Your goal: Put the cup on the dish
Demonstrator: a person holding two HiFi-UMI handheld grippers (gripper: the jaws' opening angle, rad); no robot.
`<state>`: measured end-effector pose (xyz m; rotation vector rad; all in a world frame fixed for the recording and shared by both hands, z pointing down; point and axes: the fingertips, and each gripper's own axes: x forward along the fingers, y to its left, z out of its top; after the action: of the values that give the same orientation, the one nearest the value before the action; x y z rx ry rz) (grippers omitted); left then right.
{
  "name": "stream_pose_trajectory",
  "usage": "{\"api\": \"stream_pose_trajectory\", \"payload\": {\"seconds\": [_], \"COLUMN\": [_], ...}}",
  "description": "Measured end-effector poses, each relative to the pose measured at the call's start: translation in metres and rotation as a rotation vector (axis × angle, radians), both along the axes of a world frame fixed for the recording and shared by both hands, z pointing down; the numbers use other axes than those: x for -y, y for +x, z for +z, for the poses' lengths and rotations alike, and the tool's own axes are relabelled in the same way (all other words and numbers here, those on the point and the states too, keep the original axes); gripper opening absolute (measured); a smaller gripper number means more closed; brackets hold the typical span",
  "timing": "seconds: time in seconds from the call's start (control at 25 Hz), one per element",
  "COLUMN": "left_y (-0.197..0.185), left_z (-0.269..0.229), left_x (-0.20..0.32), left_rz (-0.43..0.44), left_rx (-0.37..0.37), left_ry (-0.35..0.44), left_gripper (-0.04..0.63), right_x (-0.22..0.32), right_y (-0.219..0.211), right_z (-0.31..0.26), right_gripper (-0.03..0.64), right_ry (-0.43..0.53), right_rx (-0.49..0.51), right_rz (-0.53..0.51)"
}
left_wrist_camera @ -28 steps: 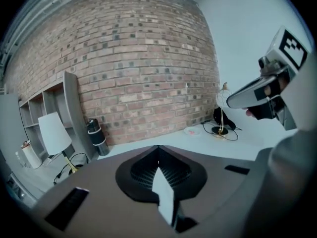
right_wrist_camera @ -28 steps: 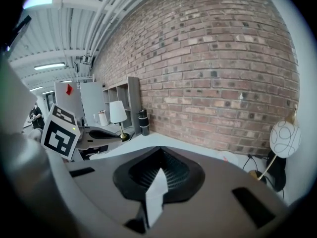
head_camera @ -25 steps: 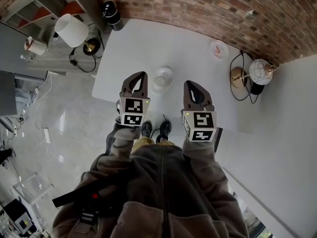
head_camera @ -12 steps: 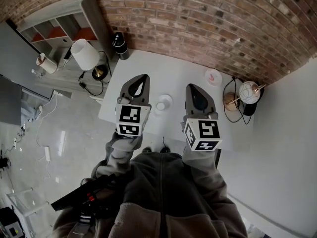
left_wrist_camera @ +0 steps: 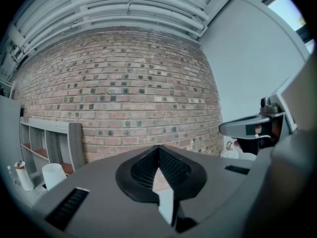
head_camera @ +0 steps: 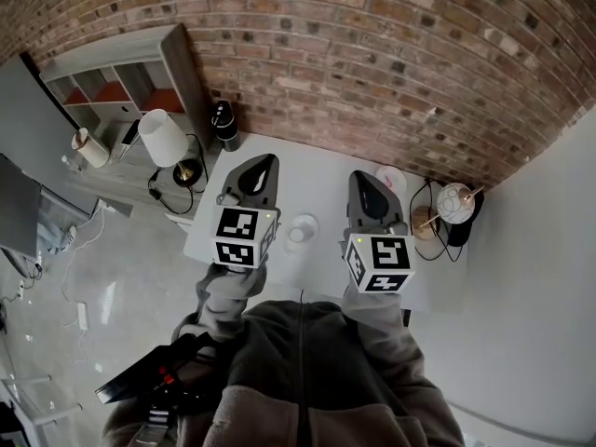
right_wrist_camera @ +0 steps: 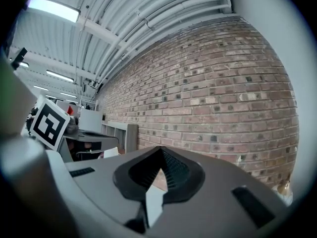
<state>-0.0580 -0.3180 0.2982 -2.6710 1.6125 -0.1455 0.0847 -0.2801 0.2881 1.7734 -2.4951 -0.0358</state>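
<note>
Left claw [left_wrist_camera: 158, 150]: jaws pressed together, empty
Right claw [right_wrist_camera: 159, 152]: jaws pressed together, empty
Cup [head_camera: 297, 236]: small, pale, on the pale dish [head_camera: 312, 221] on the desk [head_camera: 307, 175], between both claws
Pose: both raised, aimed at brick wall [head_camera: 372, 54]

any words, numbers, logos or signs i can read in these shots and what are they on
No readable words, numbers or brand names anywhere.
left gripper: its cube bears only black-and-white square patterns, no letters.
right gripper: the same, patterns only.
Things on the table: too small to show any print.
</note>
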Motion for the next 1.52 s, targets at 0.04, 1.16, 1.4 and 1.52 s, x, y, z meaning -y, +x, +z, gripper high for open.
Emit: {"api": "stream_pose_trajectory", "payload": {"seconds": [0.04, 1.16, 1.4, 1.52], "left_y": [-0.001, 0.005, 0.005, 0.004], "left_z": [-0.005, -0.052, -0.049, -0.049], "left_x": [0.001, 0.002, 0.000, -0.001], "left_rz": [-0.001, 0.046, 0.048, 0.049], "left_rx": [-0.005, -0.080, -0.077, -0.085], "left_ry": [0.006, 0.094, 0.083, 0.081], "left_gripper": [0.005, 0.005, 0.005, 0.005], "right_x": [0.002, 0.007, 0.006, 0.004], "right_y": [0.002, 0.010, 0.010, 0.008], "right_z": [-0.003, -0.036, -0.035, -0.034], "right_gripper": [0.002, 0.000, 0.000, 0.000], "right_ry": [0.008, 0.102, 0.096, 0.096], "right_rx": [0.000, -0.038, -0.038, -0.038], "right_rz": [0.003, 0.010, 0.004, 0.003]}}
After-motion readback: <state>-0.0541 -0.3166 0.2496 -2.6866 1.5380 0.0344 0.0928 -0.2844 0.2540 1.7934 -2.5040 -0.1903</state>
